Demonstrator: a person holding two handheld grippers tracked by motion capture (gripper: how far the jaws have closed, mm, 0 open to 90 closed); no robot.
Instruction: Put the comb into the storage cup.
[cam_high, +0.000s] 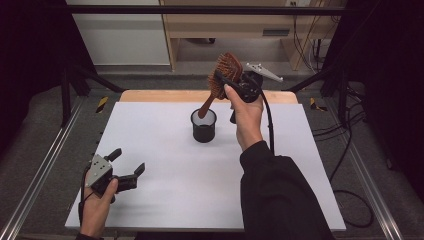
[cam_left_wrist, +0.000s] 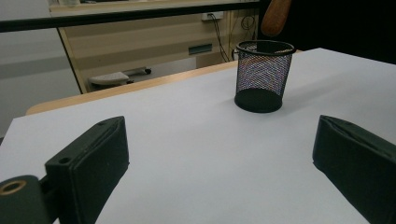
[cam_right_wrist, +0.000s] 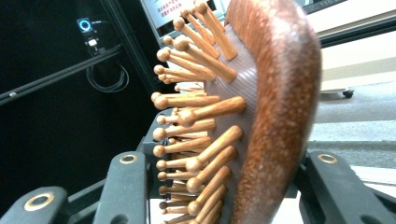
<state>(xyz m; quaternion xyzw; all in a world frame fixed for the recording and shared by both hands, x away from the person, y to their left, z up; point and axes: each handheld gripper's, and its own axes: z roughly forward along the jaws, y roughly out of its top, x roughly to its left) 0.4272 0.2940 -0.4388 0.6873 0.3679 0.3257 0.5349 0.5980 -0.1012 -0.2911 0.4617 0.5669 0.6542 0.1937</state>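
A wooden hairbrush with wooden pins is held up over the back middle of the table, head up and handle slanting down to the left. My right gripper is shut on its head; in the right gripper view the jaws of the right gripper clamp the pin side and the back of the hairbrush. The handle's end hangs just above the rim of a black mesh cup. Near the front left corner my left gripper rests low over the table, open and empty.
The white table top has a wooden strip along its back edge. Metal rails run down both sides, and cables lie on the floor at the right. A pale wooden cabinet stands behind the table.
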